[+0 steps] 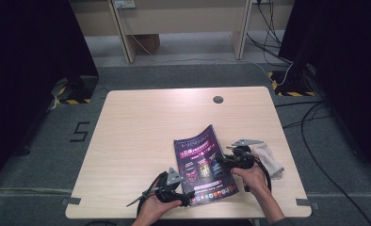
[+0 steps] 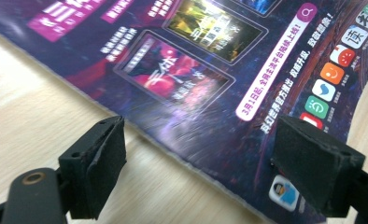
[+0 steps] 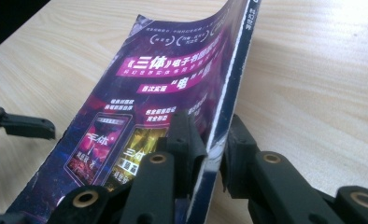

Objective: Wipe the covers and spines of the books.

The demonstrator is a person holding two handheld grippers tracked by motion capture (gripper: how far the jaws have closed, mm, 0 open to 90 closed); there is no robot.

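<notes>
The wooden surface [image 1: 141, 127] carries a magazine [image 1: 203, 162] at about five o'clock of its middle, with a crumpled cloth [image 1: 270, 160] at the magazine's three o'clock. The right tool [image 3: 213, 154] is clamped on the magazine's spine edge, lifting that side. The left tool [image 2: 198, 163] stands apart at the lower corner, gripping nothing. Glossy, light and floppy, the magazine will likely sag; the stiffer spine seems the best hold.

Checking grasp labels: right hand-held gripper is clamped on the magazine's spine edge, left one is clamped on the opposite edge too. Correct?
Not quite. The left hand-held gripper is open, its jaws apart over the magazine, as the left gripper view shows. The right hand-held gripper is indeed clamped on the spine edge.
</notes>
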